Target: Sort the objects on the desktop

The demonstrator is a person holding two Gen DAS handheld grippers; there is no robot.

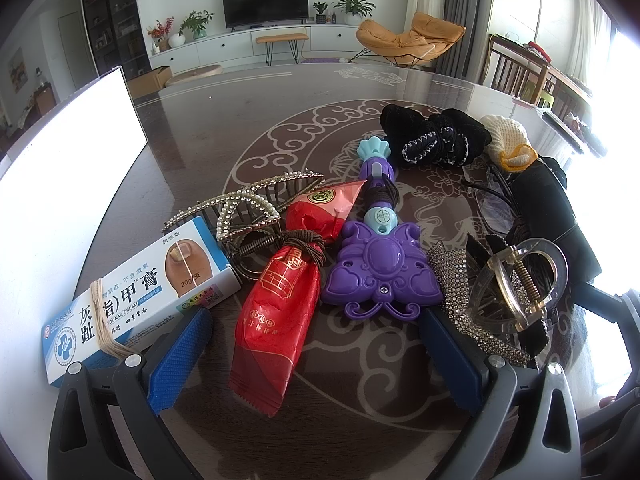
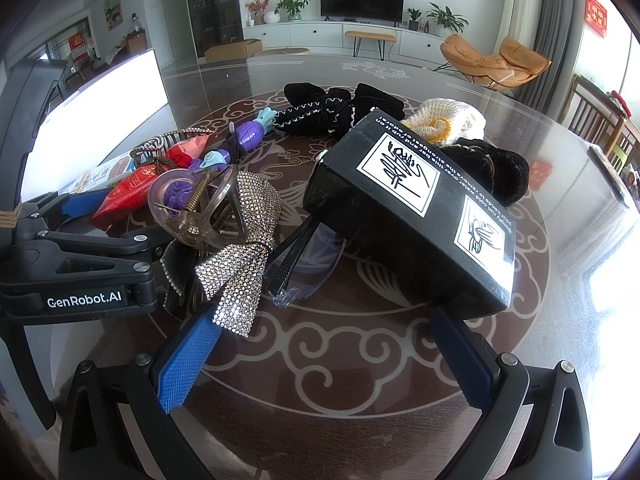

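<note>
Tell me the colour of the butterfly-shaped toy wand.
Purple with light teal accents; clearest in the left wrist view.

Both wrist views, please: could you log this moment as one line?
left gripper: open, around red packet | right gripper: open, empty | black box: on glasses

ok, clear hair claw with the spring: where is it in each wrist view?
Left wrist: clear hair claw at lower right, just beyond the left gripper's right finger, lying on the rhinestone bow.
Right wrist: the claw at left of centre, on the same bow, next to the left gripper's black body.
Shared landmark: purple toy wand, left of the claw in both.
</note>
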